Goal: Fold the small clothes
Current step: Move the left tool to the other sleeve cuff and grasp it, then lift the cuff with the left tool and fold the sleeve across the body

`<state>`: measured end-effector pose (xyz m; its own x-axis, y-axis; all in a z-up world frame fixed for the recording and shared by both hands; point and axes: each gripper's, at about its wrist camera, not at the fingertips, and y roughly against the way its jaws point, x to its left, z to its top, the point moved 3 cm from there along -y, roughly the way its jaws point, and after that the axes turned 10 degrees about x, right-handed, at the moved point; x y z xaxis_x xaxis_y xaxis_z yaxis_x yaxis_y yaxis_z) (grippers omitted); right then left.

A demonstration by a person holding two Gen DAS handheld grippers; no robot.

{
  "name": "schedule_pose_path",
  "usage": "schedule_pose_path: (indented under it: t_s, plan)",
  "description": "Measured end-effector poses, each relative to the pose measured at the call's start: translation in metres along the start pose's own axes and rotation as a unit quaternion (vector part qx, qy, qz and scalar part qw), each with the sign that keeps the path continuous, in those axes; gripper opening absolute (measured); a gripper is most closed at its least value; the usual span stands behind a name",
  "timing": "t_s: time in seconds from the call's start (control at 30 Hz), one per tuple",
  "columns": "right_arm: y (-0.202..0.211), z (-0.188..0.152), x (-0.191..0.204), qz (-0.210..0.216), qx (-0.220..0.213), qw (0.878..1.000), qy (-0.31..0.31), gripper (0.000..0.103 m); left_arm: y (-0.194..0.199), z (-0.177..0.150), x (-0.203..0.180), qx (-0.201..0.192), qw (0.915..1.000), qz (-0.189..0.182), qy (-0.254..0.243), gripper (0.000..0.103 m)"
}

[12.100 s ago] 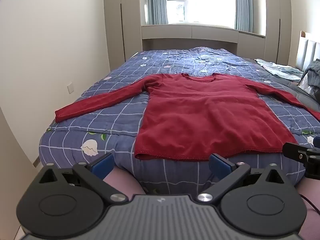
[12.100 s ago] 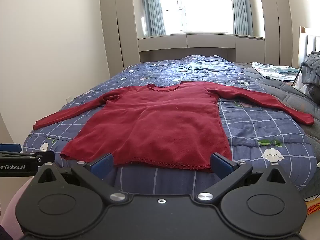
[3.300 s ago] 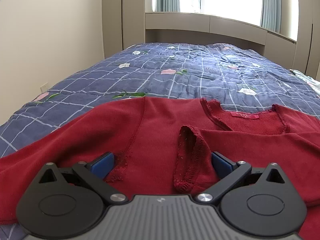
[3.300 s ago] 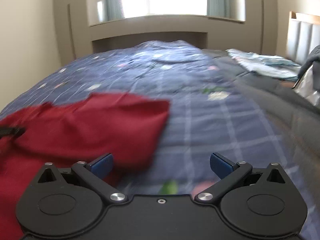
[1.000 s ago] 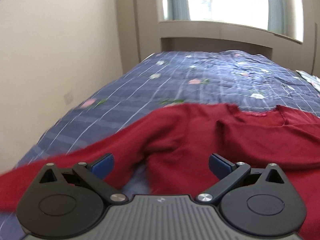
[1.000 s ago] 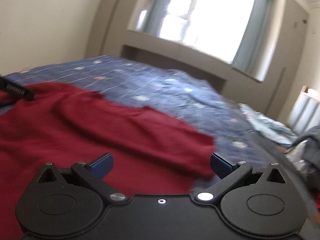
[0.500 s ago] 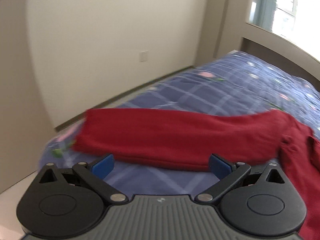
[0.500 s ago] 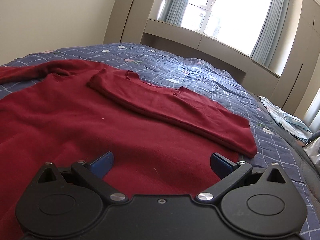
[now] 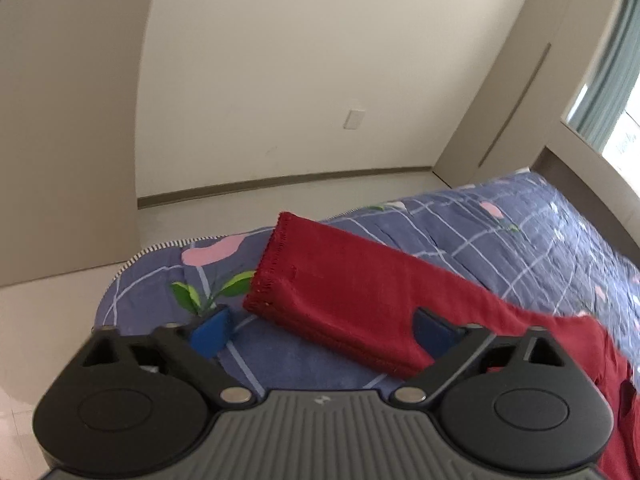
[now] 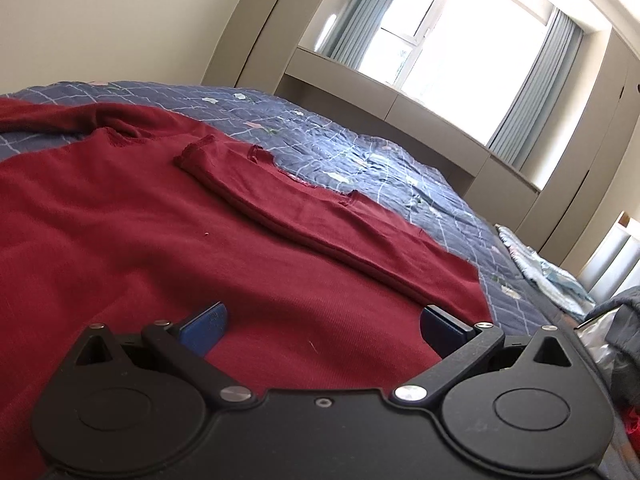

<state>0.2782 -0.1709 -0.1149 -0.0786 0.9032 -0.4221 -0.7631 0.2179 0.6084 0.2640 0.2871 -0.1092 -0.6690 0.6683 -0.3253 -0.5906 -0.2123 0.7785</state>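
The left tongs (image 9: pixel 324 330) were closing around the red sweater's (image 10: pixel 120 216) cuff (image 9: pixel 276 264) on the bed (image 9: pixel 540 240). The right tongs (image 10: pixel 322 330) stood spread, empty, over its body

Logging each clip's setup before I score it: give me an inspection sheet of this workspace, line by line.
Surface: bed with blue checked quilt.
Job's things: red top spread flat; one sleeve folded across its chest, the other sleeve stretched out to the quilt's corner.
Clutter: light folded cloth and dark clothes at the far side.
Grippers: left gripper closing around the outstretched sleeve's cuff, not yet pinching; right gripper open over the top.
Cables: nothing seen.
Surroundings: window, curtains, wardrobes.
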Motion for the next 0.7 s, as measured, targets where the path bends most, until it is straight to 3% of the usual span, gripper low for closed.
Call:
schedule_pose_path:
  t_s: [0.13, 0.2, 0.33, 0.4, 0.57, 0.7]
  plan:
    - [0.0, 0.0, 0.001, -0.005, -0.002, 1.0, 0.004, 0.102, -0.002, -0.001, 0.002, -0.008, 0.9997, 0.014, 0.02, 0.065]
    - [-0.001, 0.0, 0.001, -0.003, -0.002, 1.0, 0.003, 0.103, -0.001, 0.001, 0.006, -0.011, 0.999, 0.019, 0.039, 0.046]
    - [-0.001, 0.001, 0.001, -0.002, -0.001, 1.0, 0.0, 0.102, -0.002, 0.006, 0.013, -0.012, 0.9973, 0.024, 0.068, 0.029]
    - [-0.001, 0.0, 0.001, -0.002, -0.001, 1.0, 0.0, 0.102, -0.001, 0.008, 0.015, -0.015, 0.997, 0.016, 0.075, 0.012]
    - [-0.002, 0.001, 0.0, 0.005, 0.001, 1.0, -0.005, 0.102, 0.011, 0.02, -0.005, -0.037, 0.998, 0.002, 0.05, 0.008]
    - [-0.004, 0.001, -0.007, 0.025, 0.006, 0.999, -0.024, 0.103, 0.031, 0.045, -0.048, -0.081, 0.9962, -0.032, 0.009, 0.008]
